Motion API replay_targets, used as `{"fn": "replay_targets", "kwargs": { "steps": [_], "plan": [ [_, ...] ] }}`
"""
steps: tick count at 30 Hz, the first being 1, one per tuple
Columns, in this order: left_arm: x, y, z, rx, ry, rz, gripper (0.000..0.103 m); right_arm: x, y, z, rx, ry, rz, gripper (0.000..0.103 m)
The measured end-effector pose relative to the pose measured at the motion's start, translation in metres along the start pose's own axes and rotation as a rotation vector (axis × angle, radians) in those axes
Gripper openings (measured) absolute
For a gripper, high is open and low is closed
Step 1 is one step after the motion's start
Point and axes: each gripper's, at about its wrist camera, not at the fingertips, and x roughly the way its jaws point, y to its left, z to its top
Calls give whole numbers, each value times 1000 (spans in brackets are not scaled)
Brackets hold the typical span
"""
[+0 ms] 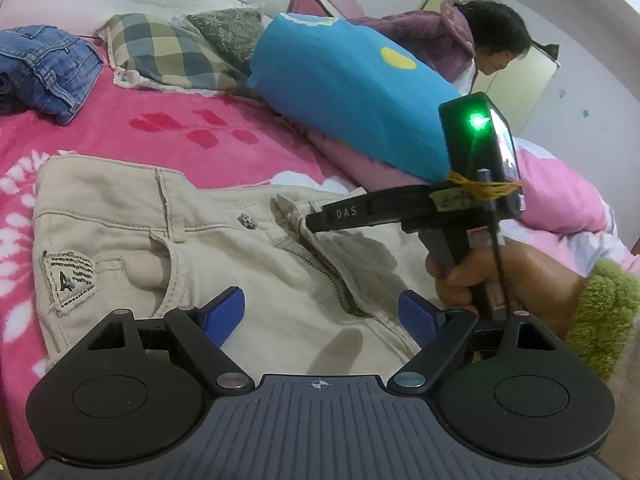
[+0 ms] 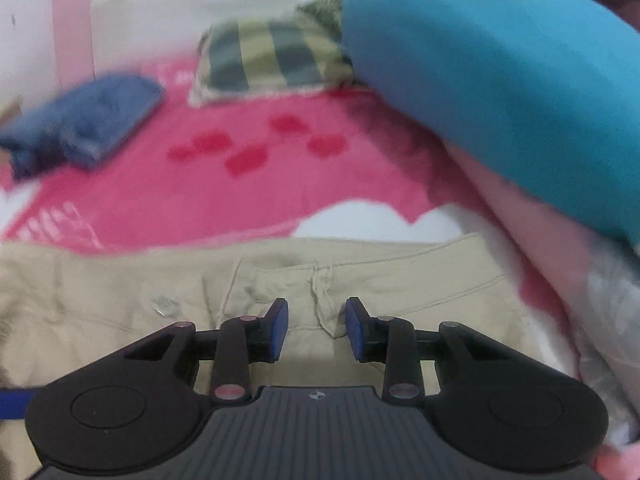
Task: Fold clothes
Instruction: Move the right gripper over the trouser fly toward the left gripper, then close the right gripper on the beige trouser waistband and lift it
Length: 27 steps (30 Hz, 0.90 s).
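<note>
The beige cotton trousers (image 1: 224, 248) bore an "A" patch (image 1: 69, 280); only the left view showed "DAS" on the right gripper (image 2: 317, 328), narrowly parted and empty over their waistband; left gripper (image 1: 320, 316) gaped wide, empty.

trousers (image 1: 248, 264): beige, with a pale patch label printed in black left of the fly
blanket (image 1: 224, 148): hot pink, red blocks beyond the trousers, white marks left of them
jeans (image 1: 44, 68): blue denim, far left of the trousers
cushion (image 1: 168, 56): check of dark grey and tan, behind the trousers
pillow (image 1: 352, 92): turquoise with a yellow spot, right of the cushion
gripper pads (image 2: 280, 328): blue, on black arms
sleeve (image 1: 604, 312): fuzzy green
</note>
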Motion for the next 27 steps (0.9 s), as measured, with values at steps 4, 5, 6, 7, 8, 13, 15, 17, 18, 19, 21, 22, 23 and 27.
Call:
{"fn": "replay_targets", "kwargs": {
  "steps": [4, 5, 6, 7, 8, 13, 15, 17, 18, 19, 21, 22, 23, 27],
  "plan": [
    [-1, 3, 2, -18, -4, -3, 85, -12, -7, 3, 83, -48, -5, 3],
    [-2, 3, 3, -24, -6, -1, 85, -15, -9, 4, 94, -70, -1, 3],
    [-3, 4, 3, -31, -9, 0, 85, -17, -10, 7, 102, -89, -4, 3],
    [-4, 5, 4, -39, -15, 1, 85, -18, -11, 11, 118, -107, -6, 3],
    [-6, 5, 5, -44, -24, 5, 85, -18, -14, 16, 136, -123, -3, 3],
    [-8, 9, 7, -56, -41, 12, 85, -14, -16, 34, 163, -163, -6, 3],
    [-8, 8, 7, -56, -41, 15, 85, -5, -16, 33, 168, -155, -10, 3],
    [-7, 8, 7, -52, -42, 18, 85, 10, -17, 28, 182, -140, -10, 3],
    [-7, 8, 7, -48, -42, 21, 85, 19, -17, 24, 190, -130, -11, 3],
    [-6, 8, 7, -44, -40, 25, 85, 28, -17, 20, 193, -119, -14, 3],
    [-5, 7, 6, -37, -37, 33, 85, 37, -17, 14, 206, -120, -12, 3],
    [-4, 7, 6, -34, -37, 37, 85, 41, -18, 11, 213, -122, -10, 3],
    [-3, 7, 6, -33, -38, 40, 85, 40, -18, 12, 212, -116, -10, 3],
    [-4, 8, 5, -34, -38, 41, 85, 16, -15, 25, 186, -104, -26, 8]
  ]
}}
